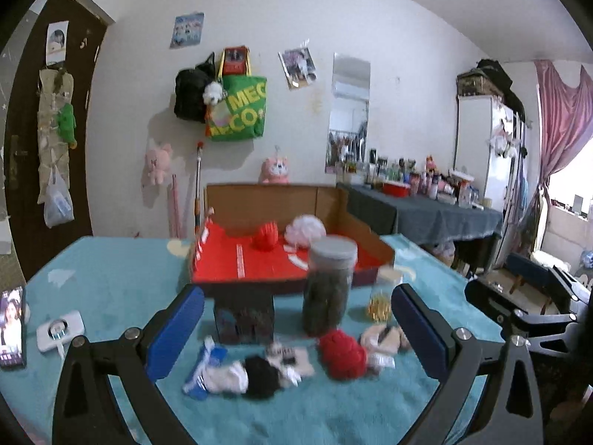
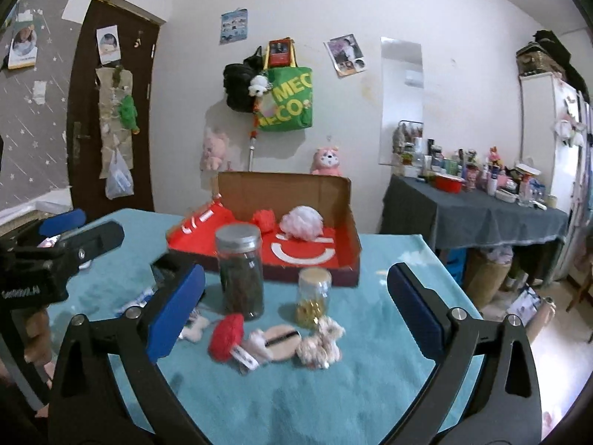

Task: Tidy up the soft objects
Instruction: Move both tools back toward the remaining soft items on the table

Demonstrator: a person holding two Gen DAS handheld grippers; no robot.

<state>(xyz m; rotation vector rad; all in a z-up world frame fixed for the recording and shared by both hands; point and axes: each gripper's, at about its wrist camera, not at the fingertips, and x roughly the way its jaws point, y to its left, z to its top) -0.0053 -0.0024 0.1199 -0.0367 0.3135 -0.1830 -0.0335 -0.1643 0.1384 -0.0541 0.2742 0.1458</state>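
I am bringing both tongs in over the soft things on the cloth (image 1: pixel 111 278), and the risk is the tall jar (image 2: pixel 240 270) and small jar (image 2: pixel 314 296) just behind the pile: a wide sweep could tip either. The red ball (image 2: pixel 226 335), puff (image 2: pixel 280 341) and scrunchie (image 2: pixel 320 345) are crowding each other, so I might pinch two at once. My right tongs (image 2: pixel 294 296) are standing wide, touching nothing. My left tongs (image 1: pixel 296 319) are gaping too, empty; the black item (image 1: pixel 261 376) below is too blurred to name. The box (image 2: pixel 344 200) behind already holds a red ball and a pouf.
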